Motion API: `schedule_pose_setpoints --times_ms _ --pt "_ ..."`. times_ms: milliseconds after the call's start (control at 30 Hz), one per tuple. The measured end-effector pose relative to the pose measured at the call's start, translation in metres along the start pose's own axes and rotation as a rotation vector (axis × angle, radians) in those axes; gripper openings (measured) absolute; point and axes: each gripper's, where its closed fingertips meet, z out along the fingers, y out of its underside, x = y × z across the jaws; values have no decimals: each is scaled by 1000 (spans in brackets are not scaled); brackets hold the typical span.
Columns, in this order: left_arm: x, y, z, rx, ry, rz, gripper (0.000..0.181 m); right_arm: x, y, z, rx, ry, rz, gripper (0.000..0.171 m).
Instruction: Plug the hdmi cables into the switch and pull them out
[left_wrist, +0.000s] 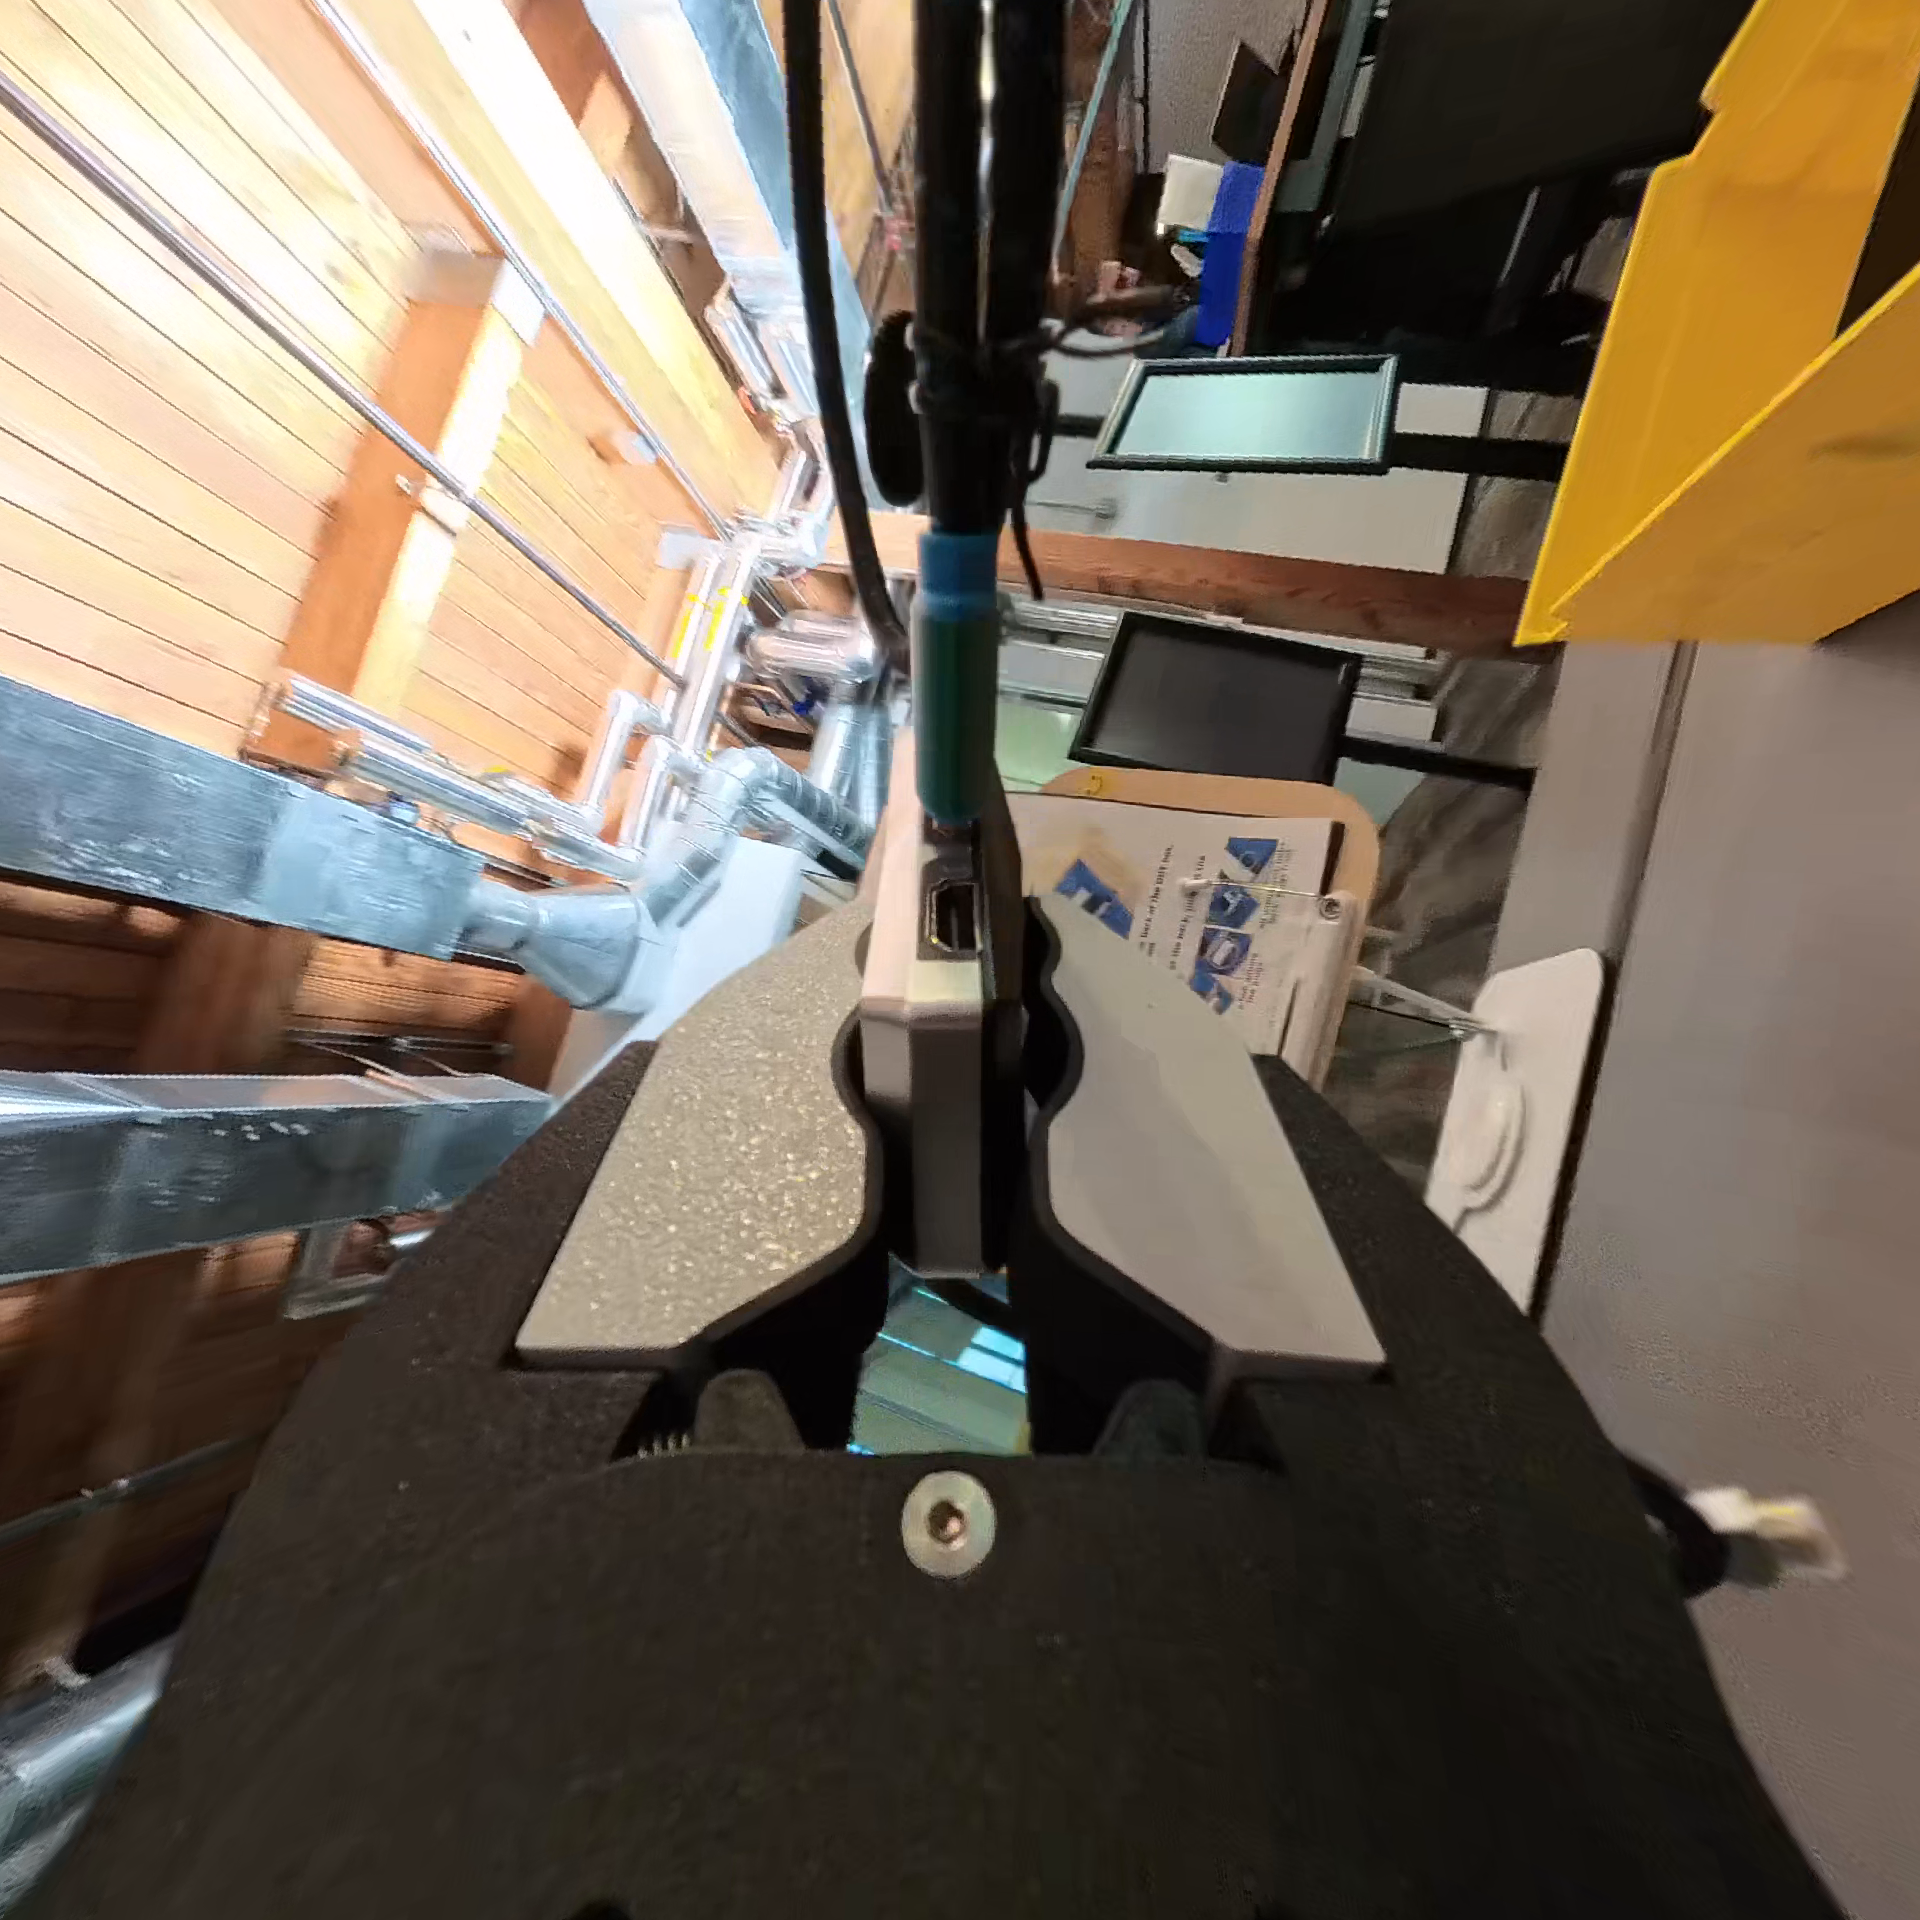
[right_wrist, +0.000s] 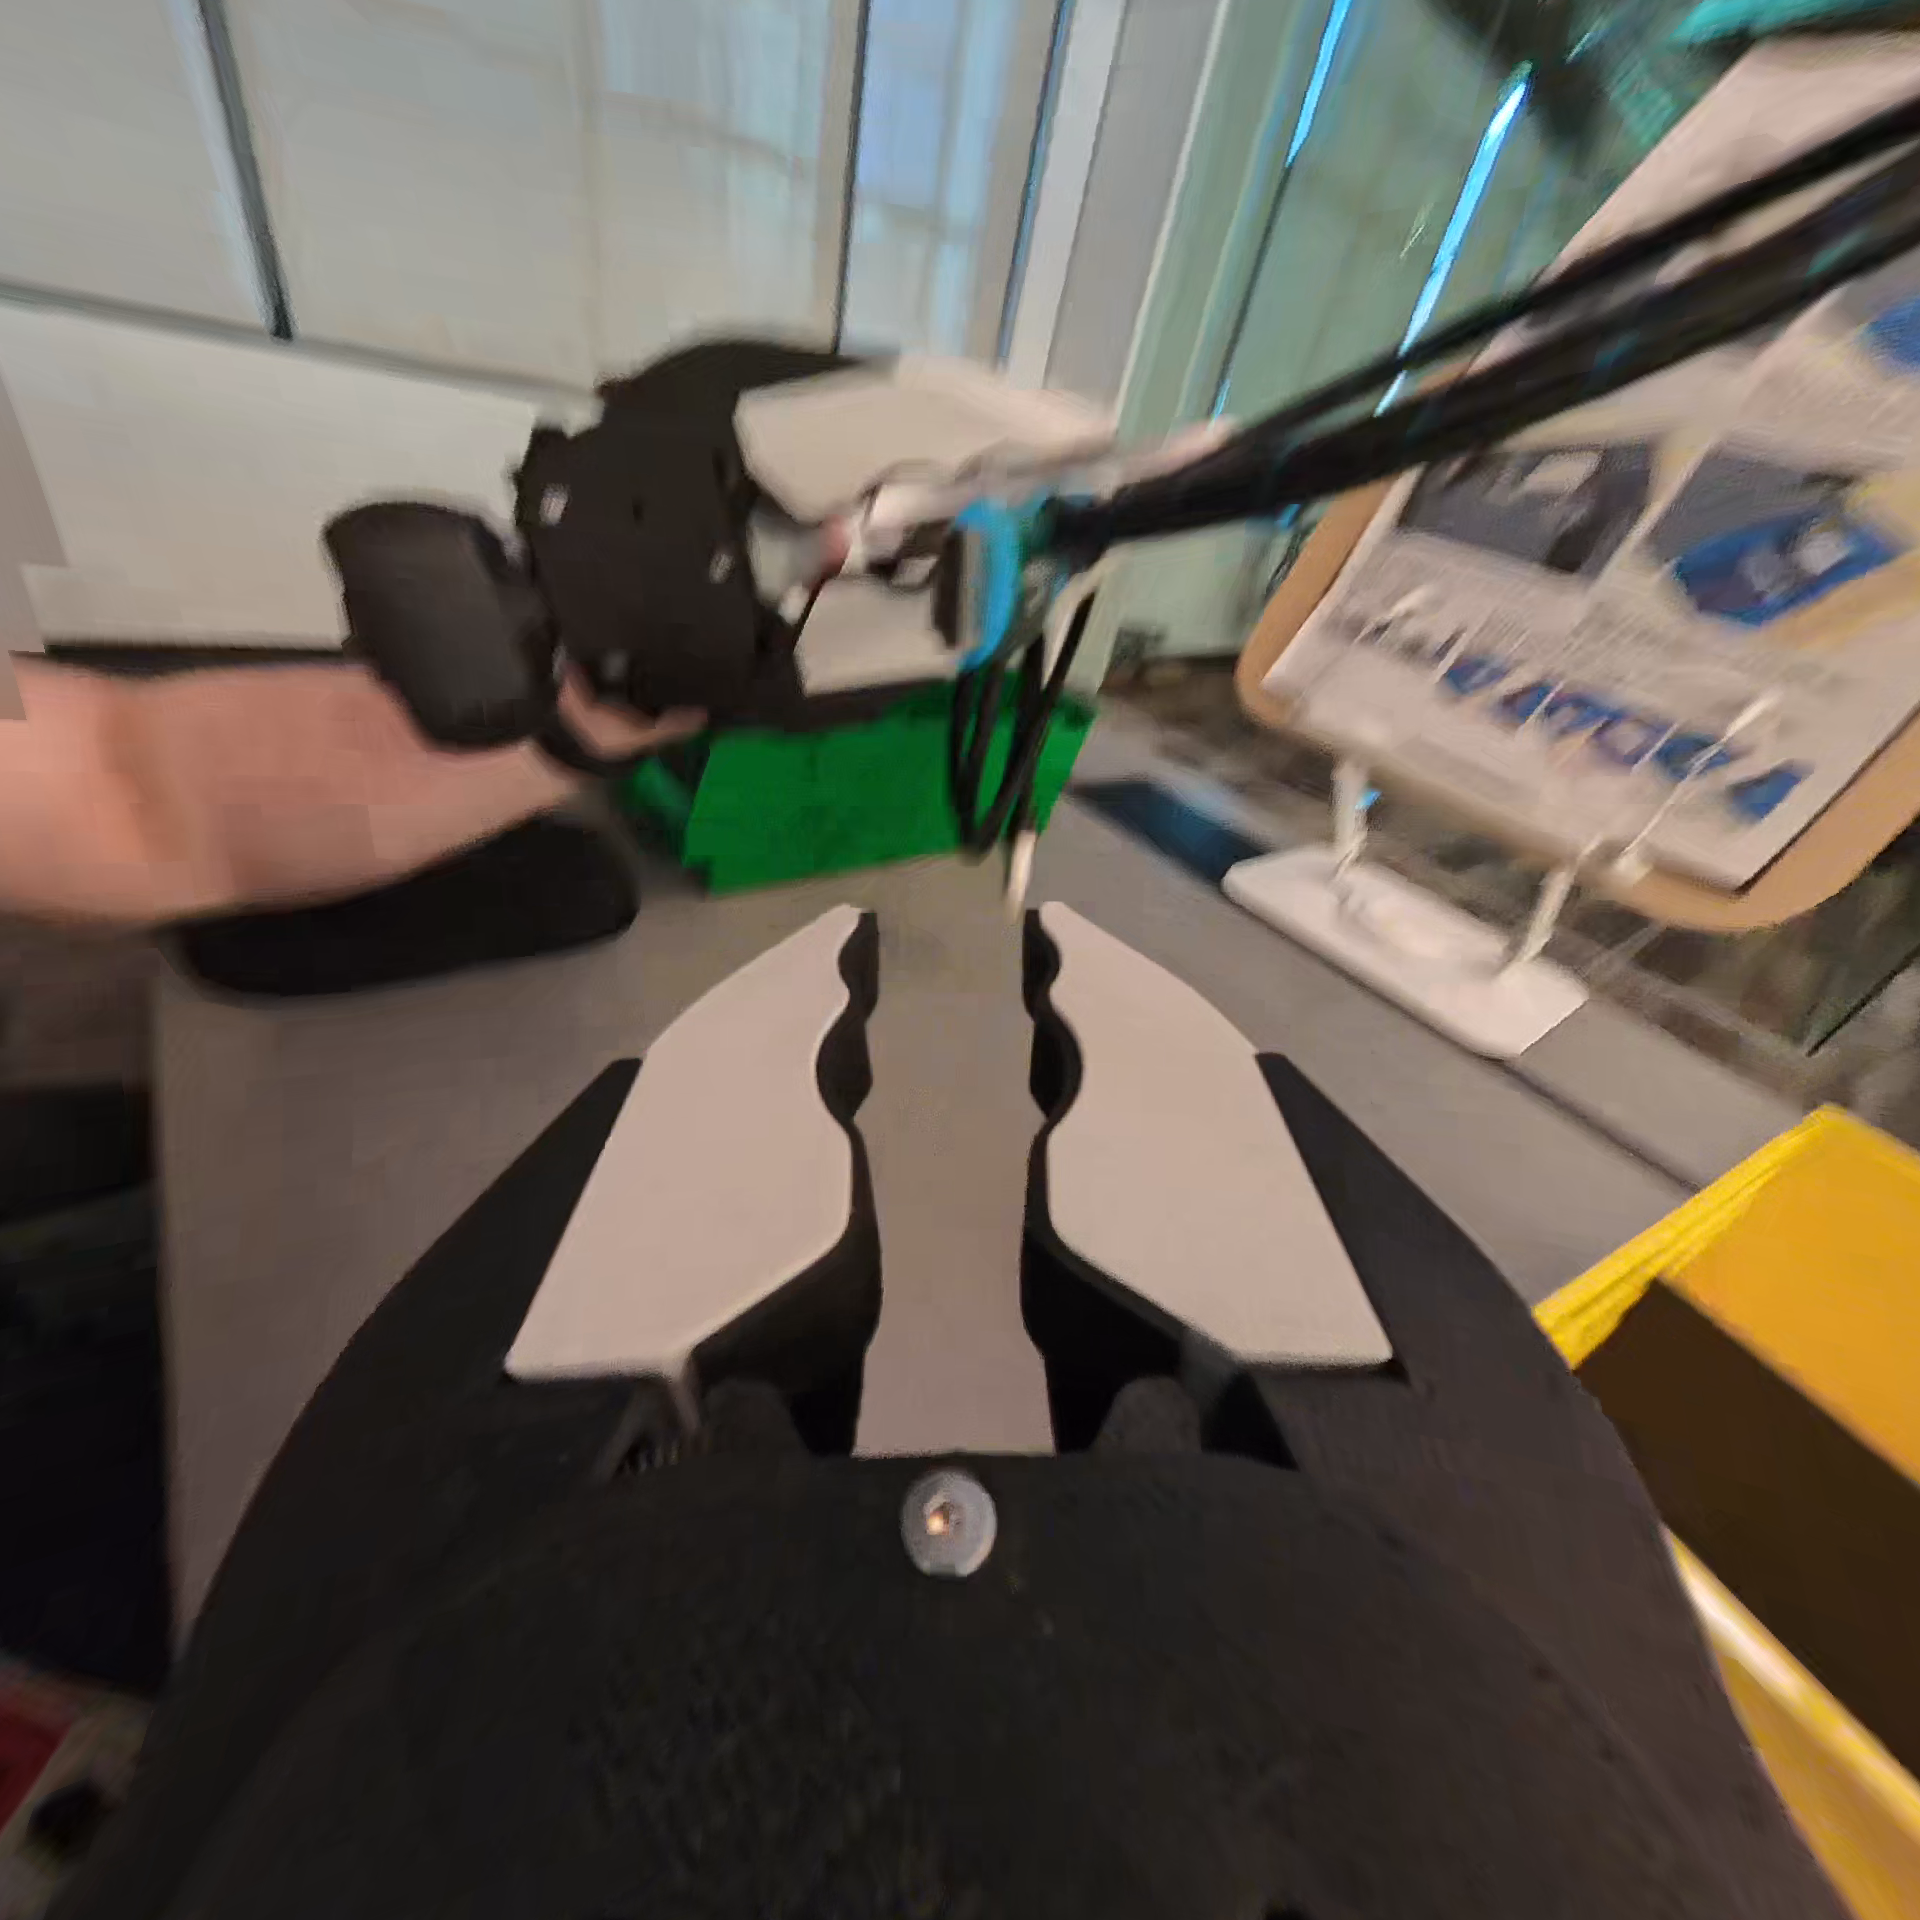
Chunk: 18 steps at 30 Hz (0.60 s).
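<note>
Between my left gripper (left_wrist: 951, 966) jaws I pinch the switch (left_wrist: 928, 1039), one hdmi cable (left_wrist: 951, 717) plugged in. Right gripper (right_wrist: 948, 935), jaws spread and empty, should grip that plug near the port and pull straight.

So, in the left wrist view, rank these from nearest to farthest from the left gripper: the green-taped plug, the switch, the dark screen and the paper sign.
1. Switch: clamped in the left gripper jaws.
2. Green-taped plug: in the switch's far end, straight ahead.
3. Paper sign: behind, to the right.
4. Dark screen: farther back, right and higher in the picture.
</note>
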Motion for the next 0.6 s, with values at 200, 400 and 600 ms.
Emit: schedule_pose_setpoints --times_ms 200,400,600 --pt "21 -18 -5 100 22 75 23 -86 -27 -25 -125 -277 -207 20" --pt "40 -40 -12 195 60 110 22 3 -115 -38 -240 115 -622 24" --pt "35 -66 -27 324 80 32 22 83 -106 -36 -442 163 -862 29"
